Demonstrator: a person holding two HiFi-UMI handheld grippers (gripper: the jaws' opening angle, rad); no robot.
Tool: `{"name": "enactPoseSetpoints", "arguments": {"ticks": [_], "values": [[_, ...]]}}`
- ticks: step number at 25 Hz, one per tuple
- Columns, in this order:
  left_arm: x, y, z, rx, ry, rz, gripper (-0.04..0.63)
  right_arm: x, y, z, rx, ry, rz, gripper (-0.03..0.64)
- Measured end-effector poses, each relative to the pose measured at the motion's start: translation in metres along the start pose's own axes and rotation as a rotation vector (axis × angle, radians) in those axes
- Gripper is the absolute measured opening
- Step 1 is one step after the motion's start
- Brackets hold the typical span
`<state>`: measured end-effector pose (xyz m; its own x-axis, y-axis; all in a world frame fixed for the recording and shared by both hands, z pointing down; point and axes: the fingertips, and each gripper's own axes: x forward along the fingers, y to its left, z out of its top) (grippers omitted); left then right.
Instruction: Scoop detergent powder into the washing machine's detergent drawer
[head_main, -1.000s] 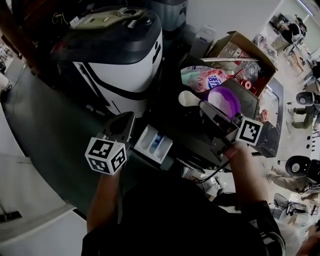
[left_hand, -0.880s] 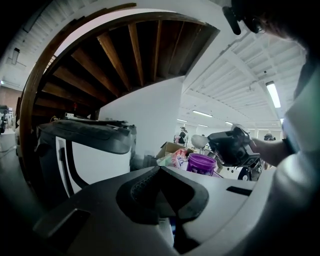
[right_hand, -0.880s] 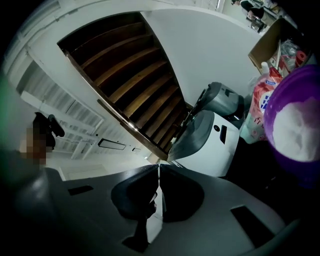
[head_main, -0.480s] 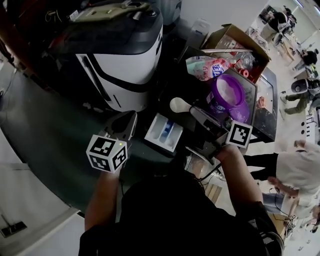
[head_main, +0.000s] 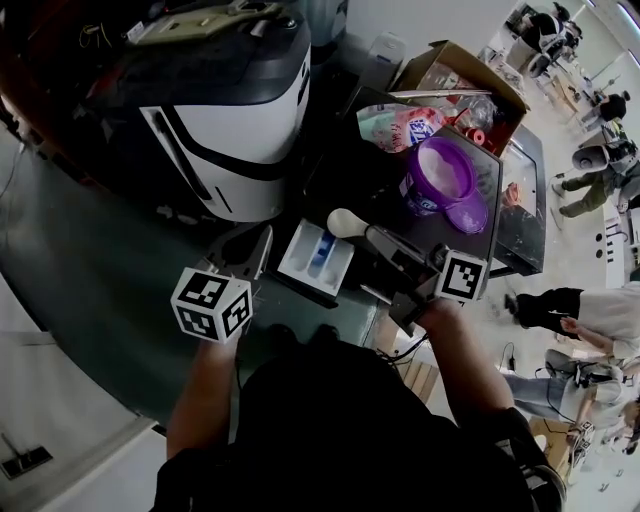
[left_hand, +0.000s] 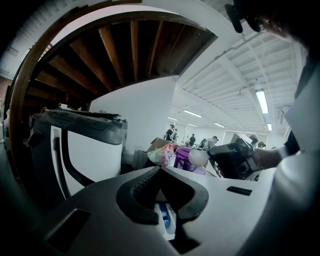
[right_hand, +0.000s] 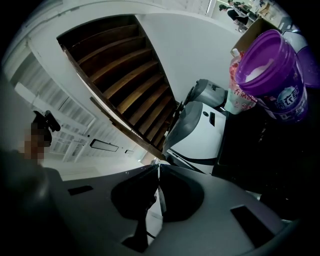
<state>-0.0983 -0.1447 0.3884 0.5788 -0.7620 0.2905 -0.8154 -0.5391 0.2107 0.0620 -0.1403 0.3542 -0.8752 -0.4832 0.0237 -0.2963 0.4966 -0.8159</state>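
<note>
The white scoop (head_main: 344, 222) hangs over the right edge of the pulled-out detergent drawer (head_main: 314, 256), a white tray with a blue insert. My right gripper (head_main: 372, 236) is shut on the scoop's handle, which shows as a thin white strip between the jaws in the right gripper view. The open purple powder tub (head_main: 444, 176) stands behind it, to the right on a dark surface. My left gripper (head_main: 262, 238) is shut on nothing, just left of the drawer. In the left gripper view the scoop (left_hand: 197, 157) and drawer (left_hand: 165, 220) appear beyond the closed jaws.
The white washing machine (head_main: 238, 125) with a dark lid stands behind the drawer. A pink detergent bag (head_main: 398, 128) and an open cardboard box (head_main: 462, 72) sit behind the tub. People stand on the floor at the right.
My right gripper has carried the scoop left, away from the purple tub, to the drawer's edge. The left gripper has stayed in place.
</note>
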Motion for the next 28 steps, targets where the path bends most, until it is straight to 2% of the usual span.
{"name": "enactPoseSetpoints", "arguments": {"ticks": [4,17,23,28], "values": [[0.016,-0.018,-0.004,-0.039,0.020,-0.010,0.003,-0.019,-0.014,-0.004,0.003,0.013,-0.011,0.021],[0.045,-0.073,-0.029,-0.016,0.123,-0.001,0.003,-0.064,-0.064,-0.030,0.116,-0.022,-0.001,0.021],[0.046,-0.071,-0.034,0.005,0.139,0.000,0.003,-0.067,-0.086,-0.053,0.166,-0.015,-0.055,0.021],[0.047,-0.058,-0.034,0.017,0.129,-0.041,0.003,-0.059,-0.094,-0.065,0.143,-0.019,-0.112,0.021]]}}
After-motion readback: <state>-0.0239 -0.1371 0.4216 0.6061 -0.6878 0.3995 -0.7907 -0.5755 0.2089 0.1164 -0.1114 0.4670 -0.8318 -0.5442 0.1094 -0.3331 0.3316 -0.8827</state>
